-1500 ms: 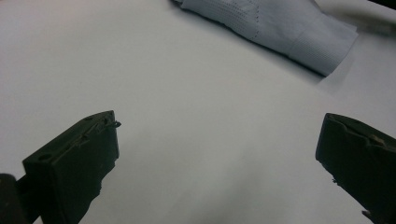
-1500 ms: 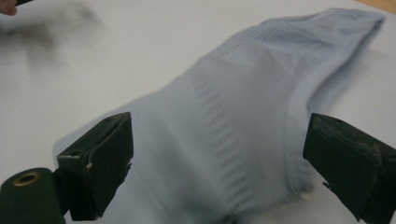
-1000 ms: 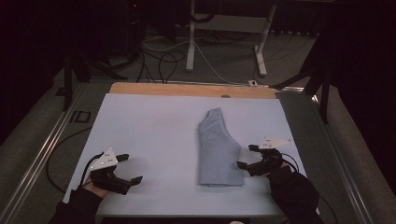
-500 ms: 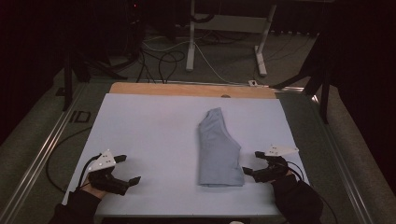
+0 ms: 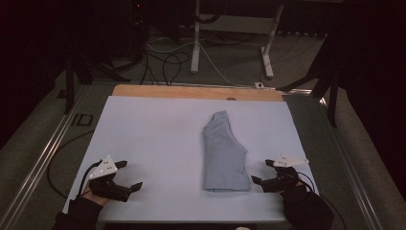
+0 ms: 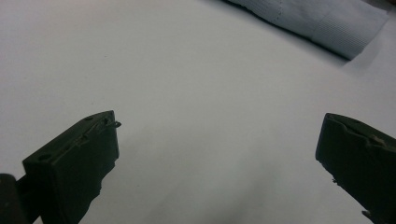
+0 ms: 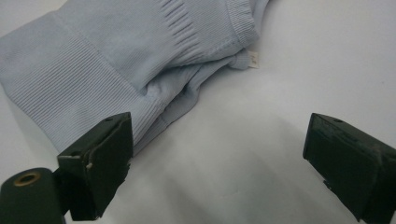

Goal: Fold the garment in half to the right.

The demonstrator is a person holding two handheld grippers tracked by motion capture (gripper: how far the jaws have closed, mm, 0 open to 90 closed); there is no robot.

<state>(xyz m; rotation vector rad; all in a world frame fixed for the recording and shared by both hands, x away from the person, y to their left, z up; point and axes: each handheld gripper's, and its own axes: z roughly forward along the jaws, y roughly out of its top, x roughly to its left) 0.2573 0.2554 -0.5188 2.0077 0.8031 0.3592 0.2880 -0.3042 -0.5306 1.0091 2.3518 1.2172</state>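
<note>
Surface: white sheet (image 5: 158, 139) covered the table, wooden strip (image 5: 191, 91) at the far edge, dark room, cables on the floor.
Count: one folded light-blue garment (image 5: 222, 153), right of centre.
Left gripper (image 5: 130, 174): jaws wide apart, empty, lots of bare sheet around.
Right gripper (image 5: 259, 171): jaws spread, holding nothing, just beside the garment's near corner.

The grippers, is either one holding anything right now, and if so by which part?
Nothing is held. The left gripper and the right gripper are both open over the table, apart from the folded light blue garment.
</note>
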